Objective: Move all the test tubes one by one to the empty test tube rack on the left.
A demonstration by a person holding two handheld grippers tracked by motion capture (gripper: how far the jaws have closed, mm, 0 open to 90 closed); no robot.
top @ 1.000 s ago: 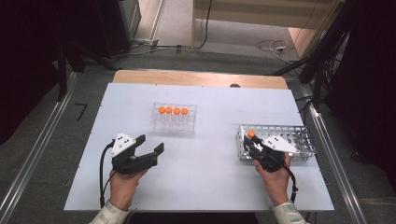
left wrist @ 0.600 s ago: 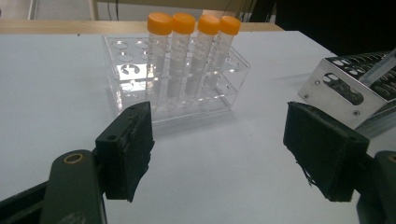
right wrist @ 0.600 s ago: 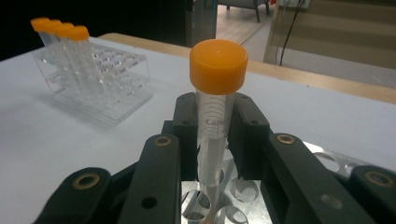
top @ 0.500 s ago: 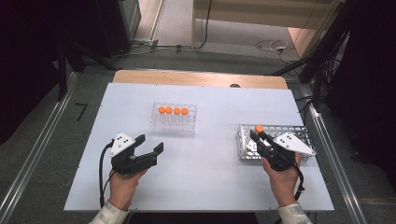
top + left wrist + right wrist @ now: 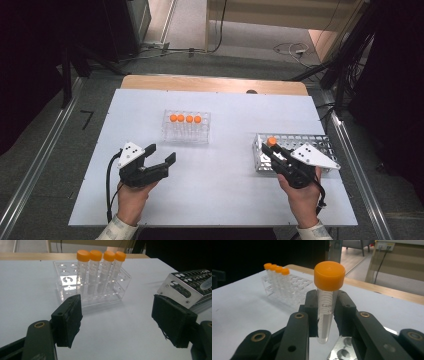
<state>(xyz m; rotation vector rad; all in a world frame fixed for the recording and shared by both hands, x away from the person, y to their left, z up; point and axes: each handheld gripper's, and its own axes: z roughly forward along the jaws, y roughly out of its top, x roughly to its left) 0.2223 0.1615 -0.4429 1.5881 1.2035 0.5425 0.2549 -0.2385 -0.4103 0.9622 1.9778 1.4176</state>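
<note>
A clear plastic rack (image 5: 186,131) near the table's middle holds several orange-capped tubes (image 5: 184,119) in one row; the same rack (image 5: 75,280) stands ahead in the left gripper view. A metal rack (image 5: 320,142) sits at the right. My right gripper (image 5: 270,153) is shut on one clear tube with an orange cap (image 5: 329,275), held upright with its tip hanging above the metal rack's holes (image 5: 343,351). My left gripper (image 5: 161,153) rests at the front left, open, with nothing between its pads (image 5: 70,320).
The white table (image 5: 225,185) has bare room between the two racks and along its front. A wooden strip (image 5: 210,83) borders the far edge. Cables lie on the floor beyond. The metal rack's corner (image 5: 185,287) lies to the right of my left gripper.
My right gripper has risen with the orange-capped tube, lifting it up out of the metal rack. The left gripper has stayed where it was.
</note>
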